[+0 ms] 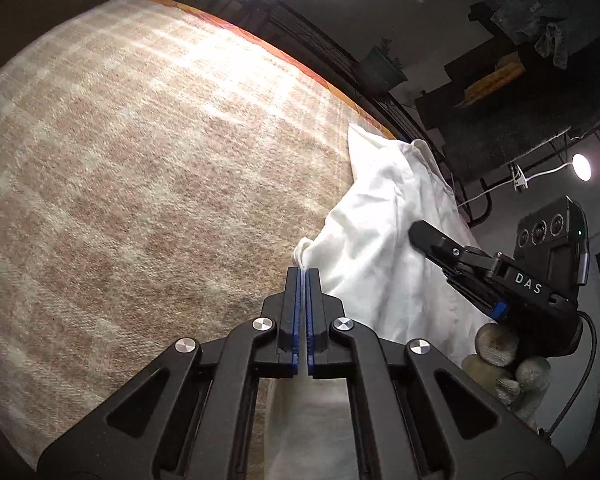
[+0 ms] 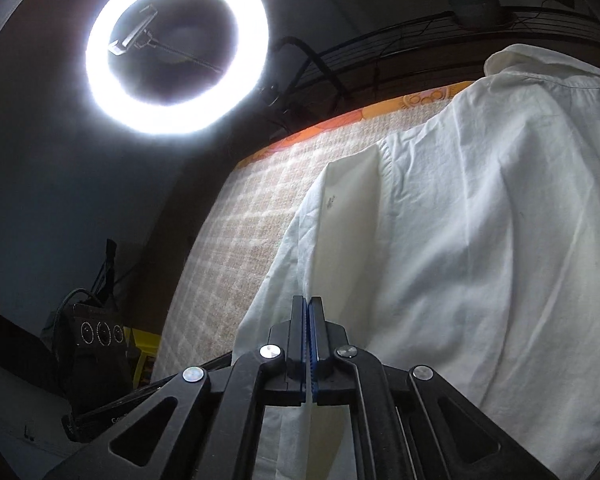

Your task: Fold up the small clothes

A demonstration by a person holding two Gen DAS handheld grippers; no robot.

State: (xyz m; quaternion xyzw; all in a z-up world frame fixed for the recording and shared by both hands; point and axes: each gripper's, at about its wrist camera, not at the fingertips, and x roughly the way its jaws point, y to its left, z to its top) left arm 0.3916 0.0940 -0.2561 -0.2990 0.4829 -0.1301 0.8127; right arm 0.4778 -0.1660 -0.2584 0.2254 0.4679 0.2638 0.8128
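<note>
Left gripper (image 1: 303,276) points out over the checked blanket (image 1: 140,168), jaws pinched tight on a corner of the white shirt (image 1: 376,216). Right gripper (image 2: 309,306) is clamped on an edge of the same shirt (image 2: 480,220), angled up toward the ring light (image 2: 176,46). The shirt hangs lifted between the two, its far end draped on the blanket near the orange edge (image 2: 340,120). From the left view, the right gripper's fingertips are hidden behind cloth; a gloved hand (image 1: 504,356) holds it, partly cut off. Background is dark and hard to read.
</note>
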